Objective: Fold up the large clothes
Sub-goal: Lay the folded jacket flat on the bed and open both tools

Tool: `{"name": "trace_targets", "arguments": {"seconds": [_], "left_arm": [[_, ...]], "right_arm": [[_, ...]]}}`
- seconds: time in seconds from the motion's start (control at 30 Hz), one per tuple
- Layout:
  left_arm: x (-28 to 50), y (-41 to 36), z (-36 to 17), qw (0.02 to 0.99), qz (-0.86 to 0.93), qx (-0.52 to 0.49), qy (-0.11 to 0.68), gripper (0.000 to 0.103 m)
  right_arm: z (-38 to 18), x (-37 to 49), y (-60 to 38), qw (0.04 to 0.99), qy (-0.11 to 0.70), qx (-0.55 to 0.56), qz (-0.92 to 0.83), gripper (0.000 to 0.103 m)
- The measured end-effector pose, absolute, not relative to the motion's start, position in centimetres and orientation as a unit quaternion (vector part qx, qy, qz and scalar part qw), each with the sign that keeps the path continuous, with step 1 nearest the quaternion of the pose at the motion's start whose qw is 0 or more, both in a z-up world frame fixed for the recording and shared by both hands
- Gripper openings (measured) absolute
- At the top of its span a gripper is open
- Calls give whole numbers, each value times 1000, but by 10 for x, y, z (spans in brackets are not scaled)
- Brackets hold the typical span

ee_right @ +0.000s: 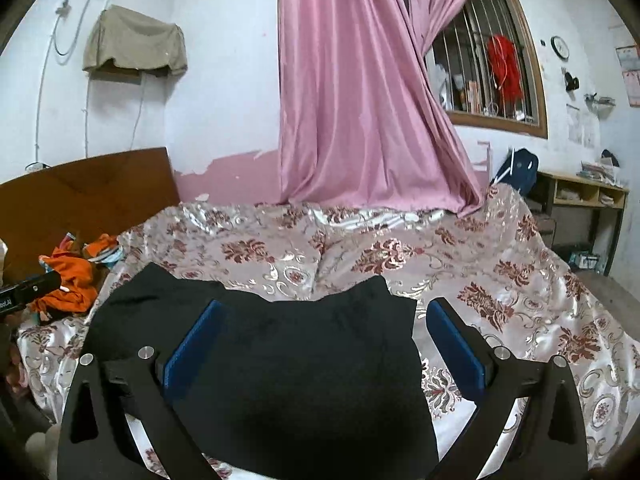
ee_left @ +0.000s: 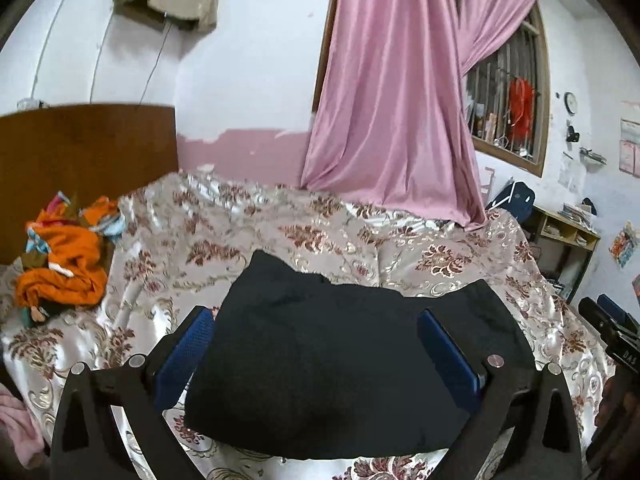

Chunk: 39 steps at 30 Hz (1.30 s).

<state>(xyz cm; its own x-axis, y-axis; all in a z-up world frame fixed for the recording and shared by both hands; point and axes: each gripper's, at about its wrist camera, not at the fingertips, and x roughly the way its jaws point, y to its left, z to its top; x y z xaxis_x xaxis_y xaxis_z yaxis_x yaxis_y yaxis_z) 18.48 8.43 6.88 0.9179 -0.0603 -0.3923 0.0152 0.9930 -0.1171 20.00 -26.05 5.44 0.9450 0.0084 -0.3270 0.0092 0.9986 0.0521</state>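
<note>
A black garment [ee_left: 340, 360] lies folded into a rough rectangle on the flowered bedspread [ee_left: 192, 248]. My left gripper [ee_left: 316, 316] hovers over it, open wide, its blue pads [ee_left: 188, 356] clear of the cloth and holding nothing. In the right wrist view the same black garment [ee_right: 300, 368] lies under my right gripper [ee_right: 326, 306], which is also open and empty, one pad [ee_right: 456, 344] over bare bedspread [ee_right: 500, 280]. Each gripper shows at the edge of the other's view: the right gripper [ee_left: 612, 328], the left gripper [ee_right: 24, 292].
A heap of orange and mixed clothes [ee_left: 64, 264] lies by the brown headboard [ee_left: 80, 152] at the left. A pink curtain [ee_left: 392, 120] hangs onto the far side of the bed. A barred window [ee_right: 480, 72] and a wooden shelf [ee_right: 580, 196] stand at the right.
</note>
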Motion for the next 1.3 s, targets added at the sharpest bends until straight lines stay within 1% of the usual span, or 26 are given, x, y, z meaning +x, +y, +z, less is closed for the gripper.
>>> {"name": "trace_targets", "arguments": {"seconds": [0.1, 0.3, 0.6, 1.07, 1.3], "left_arm": [[168, 78, 71, 982, -18, -46, 181, 103], [141, 62, 72, 985, -27, -23, 166, 103], [108, 55, 57, 984, -24, -19, 178, 103], [74, 72, 40, 982, -13, -48, 183, 103], [62, 66, 25, 980, -11, -27, 198, 103]], "right_arm": [[54, 181, -253, 988, 154, 32, 0, 101], [53, 146, -244, 991, 131, 42, -7, 101], [53, 112, -229, 993, 111, 30, -5, 101], [36, 70, -205, 993, 115, 15, 8, 101], [23, 64, -197, 991, 131, 16, 17, 101]]}}
